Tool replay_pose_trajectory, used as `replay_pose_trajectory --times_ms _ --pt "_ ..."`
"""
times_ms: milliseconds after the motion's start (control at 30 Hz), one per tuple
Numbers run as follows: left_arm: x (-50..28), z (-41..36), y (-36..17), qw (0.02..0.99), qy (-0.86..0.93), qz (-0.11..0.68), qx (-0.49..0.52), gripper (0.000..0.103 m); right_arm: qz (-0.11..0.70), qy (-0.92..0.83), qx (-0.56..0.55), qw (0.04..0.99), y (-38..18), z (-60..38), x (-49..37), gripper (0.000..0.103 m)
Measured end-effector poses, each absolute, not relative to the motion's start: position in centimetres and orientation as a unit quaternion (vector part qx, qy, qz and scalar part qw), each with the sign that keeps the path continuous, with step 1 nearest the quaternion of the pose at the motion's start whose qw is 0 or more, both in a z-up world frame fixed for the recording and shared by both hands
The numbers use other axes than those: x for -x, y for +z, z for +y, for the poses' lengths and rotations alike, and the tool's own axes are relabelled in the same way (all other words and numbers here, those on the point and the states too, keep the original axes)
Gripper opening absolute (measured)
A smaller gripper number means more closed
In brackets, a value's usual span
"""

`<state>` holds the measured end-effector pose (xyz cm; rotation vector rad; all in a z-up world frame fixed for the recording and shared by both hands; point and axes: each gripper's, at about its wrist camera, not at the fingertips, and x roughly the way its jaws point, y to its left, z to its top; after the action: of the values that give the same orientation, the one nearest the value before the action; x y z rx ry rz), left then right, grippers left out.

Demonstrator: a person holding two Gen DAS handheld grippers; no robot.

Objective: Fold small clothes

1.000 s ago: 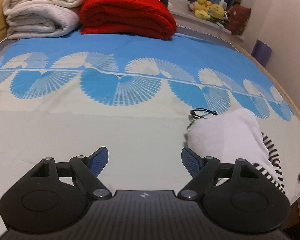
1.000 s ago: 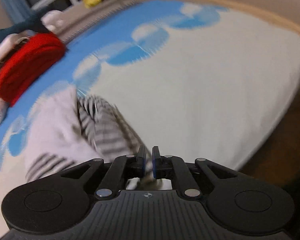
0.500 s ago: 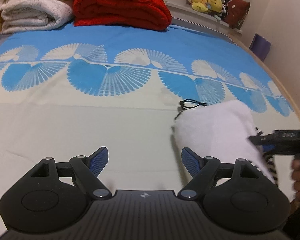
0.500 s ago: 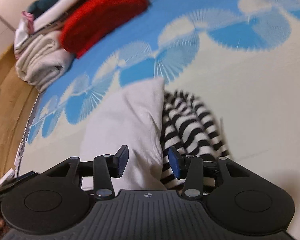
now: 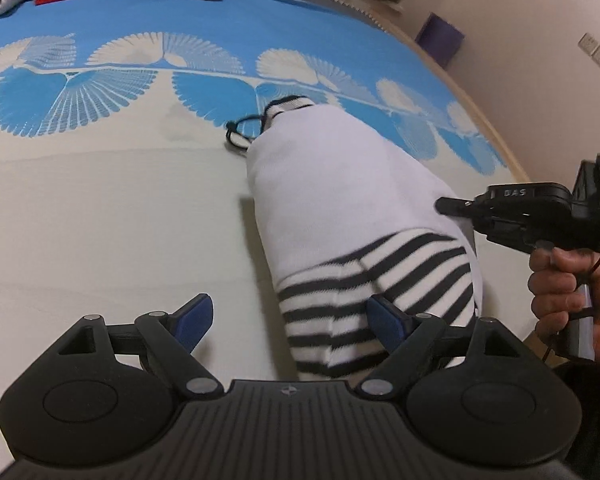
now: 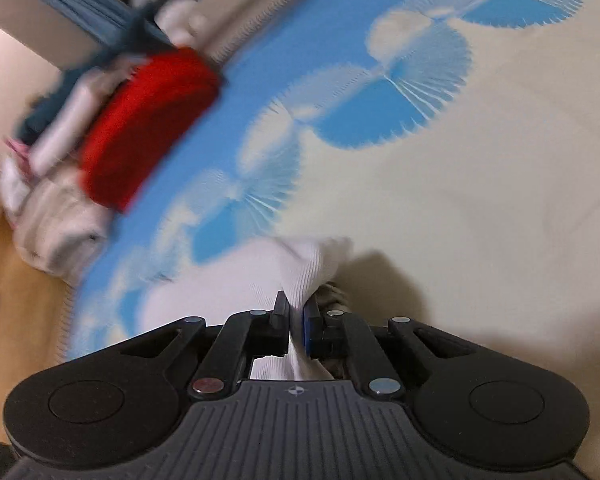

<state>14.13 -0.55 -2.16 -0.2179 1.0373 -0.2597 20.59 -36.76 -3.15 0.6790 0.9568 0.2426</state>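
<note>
My left gripper (image 5: pixel 288 318) hangs low over the bed with its jaws spread wide and opening a little further; the striped end of the garment (image 5: pixel 376 296) lies between the blue pads (image 5: pixel 194 316), but neither pad presses on it. The right-hand pad sits just against the stripes, and I cannot tell whether it truly touches. My right gripper (image 6: pixel 296 314) is pinched tight on a fold of the white cloth (image 6: pixel 308 268), which bunches up between the two closed fingers and rises in a small peak just beyond them. From the left wrist view I see that same right gripper (image 5: pixel 444 205) side-on at the right edge of the garment, with my hand (image 5: pixel 568 292) wrapped round its handle.

The small garment is white, with a black-and-white striped part at the near end and a striped cuff or collar at the far end. It lies on the cream part of the bedspread (image 5: pixel 100 200), its far end reaching the band of blue fan shapes. A thin black cord (image 5: pixel 242 132) loops on the cover beside that far end. Well apart, at the head of the bed, sit a folded red blanket (image 6: pixel 148 120) and pale folded blankets (image 6: pixel 56 228), blurred in the right wrist view
</note>
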Motion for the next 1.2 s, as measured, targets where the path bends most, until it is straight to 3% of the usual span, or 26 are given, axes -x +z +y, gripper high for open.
replay_pose_trajectory --times_ms 267,400,467,633,833,867,933,1100,1200 --pt "-14.1 2.6 -1.2 0.853 -0.109 0.477 0.178 0.088 0.435 0.171 -0.258 0.846 -1.8 -32.4 -20.9 0.006" --pt "-14.8 0.3 -4.2 0.821 -0.101 0.556 0.081 0.093 0.43 0.173 -0.251 0.85 -1.7 -32.2 -20.7 0.008" --pt "-15.0 -0.3 -6.4 0.796 -0.062 0.602 0.026 0.094 0.428 0.183 -0.266 0.844 -1.5 -33.0 -19.8 0.02" --pt "-15.2 0.8 -5.0 0.812 -0.065 0.577 0.056 0.093 0.475 0.227 -0.264 0.808 -2.8 -33.9 -17.5 0.031" --pt "-15.1 2.2 -3.4 0.828 -0.072 0.547 0.094 0.093 0.506 0.264 -0.174 0.802 -3.7 -32.3 -14.1 0.036" --pt "-15.1 2.3 -3.1 0.831 -0.078 0.542 0.102 0.093 0.507 0.265 -0.159 0.804 -3.8 -32.1 -13.6 0.028" --pt "-14.9 2.0 -2.3 0.837 -0.093 0.528 0.115 0.093 0.492 0.273 -0.161 0.81 -3.1 -32.9 -12.9 0.002" --pt "-13.5 -0.1 -1.3 0.838 -0.163 0.51 0.105 0.093 0.394 0.275 -0.273 0.833 1.3 -39.4 -11.2 0.002" --pt "-13.5 -2.4 -3.4 0.821 -0.159 0.548 0.019 0.093 0.43 0.241 -0.233 0.838 0.5 -39.9 -11.1 0.002"
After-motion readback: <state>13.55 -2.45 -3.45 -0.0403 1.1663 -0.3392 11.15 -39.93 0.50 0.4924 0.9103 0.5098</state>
